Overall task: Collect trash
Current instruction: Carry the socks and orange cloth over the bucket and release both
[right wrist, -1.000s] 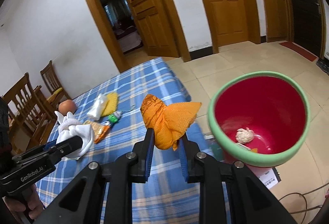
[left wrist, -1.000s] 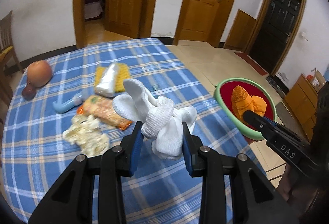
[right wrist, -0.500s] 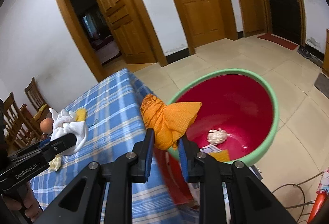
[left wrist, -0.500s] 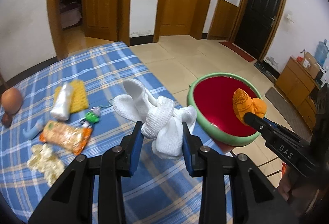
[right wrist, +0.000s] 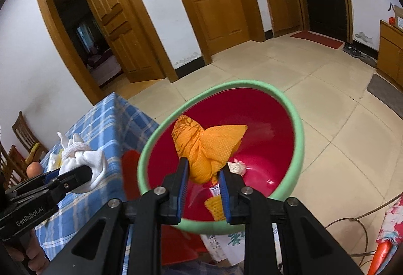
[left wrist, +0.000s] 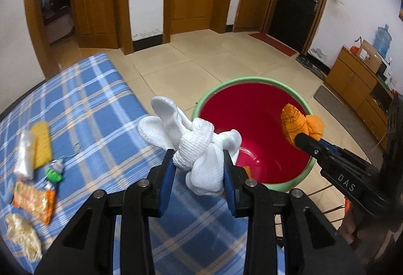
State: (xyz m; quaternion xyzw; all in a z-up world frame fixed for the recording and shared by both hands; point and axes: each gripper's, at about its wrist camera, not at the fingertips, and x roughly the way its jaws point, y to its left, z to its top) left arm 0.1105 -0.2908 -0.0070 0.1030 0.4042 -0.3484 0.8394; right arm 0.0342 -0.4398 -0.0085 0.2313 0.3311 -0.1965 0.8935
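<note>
1. A white knitted cloth bundle [left wrist: 201,146] is clamped in the left gripper [left wrist: 199,169], whose jaws are narrowed and pressing on it from both sides. Its long axis runs up and to the left in the left wrist view, with two rounded ends pointing away from the jaws, over the counter edge.
2. A crumpled orange cloth [right wrist: 206,146] is pinched in the right gripper [right wrist: 202,184], jaws nearly together on its lower end. It stands roughly upright, one pointed flap reaching right.
3. The orange cloth hangs over the opening of a bin [right wrist: 297,128] that is red inside with a green rim. The bin stands on the tiled floor just beside the counter.
4. Inside the bin lie a pale crumpled wad [right wrist: 238,167] and a yellow scrap [right wrist: 214,208].
5. The counter [left wrist: 100,103] has a blue plaid cloth. On it, well apart from the grippers, lie an orange snack wrapper [left wrist: 34,199], a yellow sponge [left wrist: 41,144] and a clear plastic wrapper [left wrist: 25,154].
</note>
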